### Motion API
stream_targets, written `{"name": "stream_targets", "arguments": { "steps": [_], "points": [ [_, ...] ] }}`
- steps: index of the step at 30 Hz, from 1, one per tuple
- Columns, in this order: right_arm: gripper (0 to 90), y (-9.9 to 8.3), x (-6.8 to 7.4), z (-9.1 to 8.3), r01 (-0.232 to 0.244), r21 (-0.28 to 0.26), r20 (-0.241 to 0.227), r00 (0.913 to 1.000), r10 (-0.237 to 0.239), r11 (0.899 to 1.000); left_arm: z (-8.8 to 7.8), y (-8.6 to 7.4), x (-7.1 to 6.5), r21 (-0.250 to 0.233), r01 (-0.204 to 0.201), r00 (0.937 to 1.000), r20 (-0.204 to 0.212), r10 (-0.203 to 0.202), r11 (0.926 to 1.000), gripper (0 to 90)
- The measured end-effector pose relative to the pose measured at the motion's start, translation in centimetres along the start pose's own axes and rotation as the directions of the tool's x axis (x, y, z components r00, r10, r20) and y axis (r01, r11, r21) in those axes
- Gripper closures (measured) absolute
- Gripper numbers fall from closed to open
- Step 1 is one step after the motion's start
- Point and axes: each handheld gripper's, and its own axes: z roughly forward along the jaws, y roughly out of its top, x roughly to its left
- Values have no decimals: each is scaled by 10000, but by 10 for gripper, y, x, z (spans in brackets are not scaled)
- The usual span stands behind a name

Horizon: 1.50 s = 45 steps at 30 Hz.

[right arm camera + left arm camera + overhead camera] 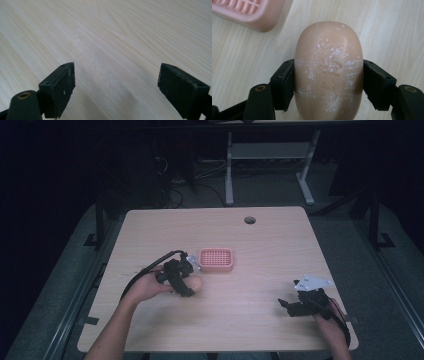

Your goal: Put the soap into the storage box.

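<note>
A peach-coloured oval soap bar (328, 67), flecked with white, sits between the two black jaws of my left gripper (328, 86), which is shut on it. In the high view the soap bar (195, 283) pokes out just right of the left gripper (189, 285), near the table's middle left. A pink soap dish (216, 259) with a slotted top lies just beyond it, and its corner (249, 12) appears at the upper left of the left gripper view. My right gripper (285, 306) rests low at the front right, open over bare wood (115, 75).
The light wooden table (250, 320) has a round cable hole (249, 220) near its far edge. Behind the table stand white desk legs (229, 170) and cables on a dark floor.
</note>
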Motion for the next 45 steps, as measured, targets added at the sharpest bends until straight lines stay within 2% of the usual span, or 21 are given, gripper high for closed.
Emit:
{"name": "stream_targets", "arguments": {
  "steps": [7,12,15,16,18,26,30,45],
  "points": [
    [138,2,1,1,133,-36,-63,9999,-133,9999,4,11,8,30,-108,9999,26,108,9999,324],
    [138,1,0,1,-111,-134,-31,9999,111,9998,6,19,12,89,-130,9999,58,129,9999,324],
    [138,1,-1,0,-49,-137,-9,10000,49,9999,6,24,13,70,-166,9998,60,166,9998,324],
    [138,1,-3,0,145,-110,-4,9999,-145,9998,6,26,15,84,-204,9998,59,204,9998,324],
    [138,1,-1,0,-118,-174,-61,9999,117,9998,7,29,16,96,-231,9997,66,231,9997,324],
    [138,1,-3,0,23,-157,-31,10000,-24,9999,6,41,22,138,-401,9992,11,401,9991,324],
    [138,1,-3,0,-87,-213,-38,10000,86,9997,5,47,24,151,-446,9990,-18,447,9989,324],
    [138,1,-3,-1,-34,-218,-23,10000,34,9998,0,63,35,165,-599,9982,-95,600,9981,324]
  ]
}}
